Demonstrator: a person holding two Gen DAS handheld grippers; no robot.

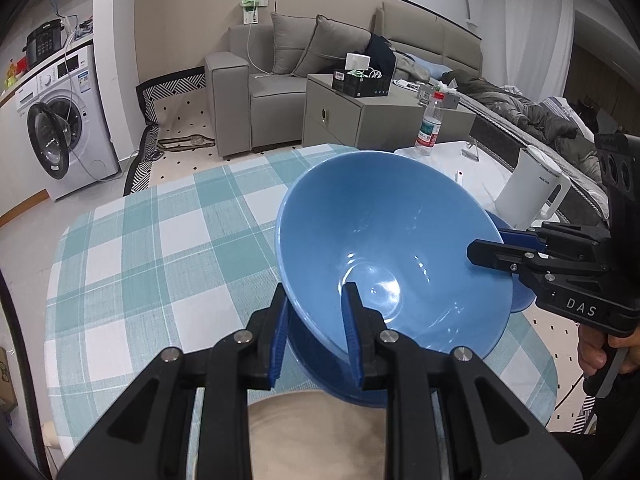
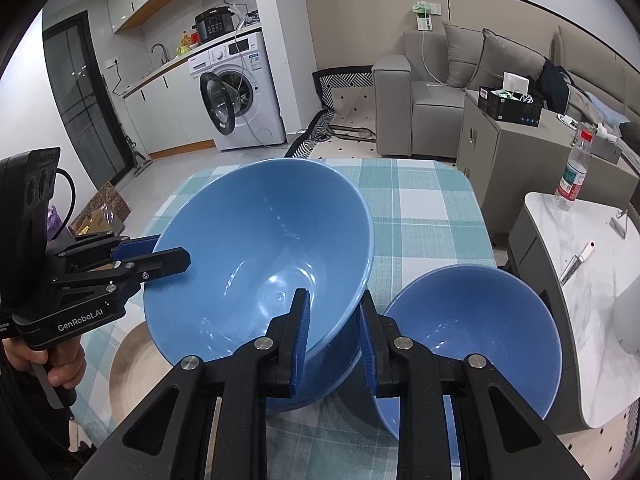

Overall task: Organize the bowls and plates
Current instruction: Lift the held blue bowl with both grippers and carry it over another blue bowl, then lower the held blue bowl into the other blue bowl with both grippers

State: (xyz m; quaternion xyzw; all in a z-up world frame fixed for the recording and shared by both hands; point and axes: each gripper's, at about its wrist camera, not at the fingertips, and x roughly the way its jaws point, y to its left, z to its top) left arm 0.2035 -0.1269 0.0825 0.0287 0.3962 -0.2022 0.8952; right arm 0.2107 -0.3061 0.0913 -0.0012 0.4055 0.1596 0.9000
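Note:
A large blue bowl (image 1: 380, 240) (image 2: 260, 248) is held tilted over the checked tablecloth (image 1: 160, 240) (image 2: 420, 208). My left gripper (image 1: 316, 292) (image 2: 170, 249) is shut on one side of its rim, one finger inside and one outside. My right gripper (image 2: 332, 296) (image 1: 486, 242) is shut on the opposite rim the same way. Just beneath the bowl lies another blue dish (image 1: 312, 348) (image 2: 340, 368), mostly hidden. A smaller blue bowl (image 2: 472, 336) stands to the right of it. A beige plate (image 1: 320, 432) (image 2: 128, 368) lies at the table's near edge.
A white marble side table (image 2: 592, 280) stands right of the main table, carrying a white kettle (image 1: 532, 188) and a water bottle (image 1: 430, 124) (image 2: 574, 176). Beyond are a grey cabinet, a sofa and a washing machine. The far half of the cloth shows bare.

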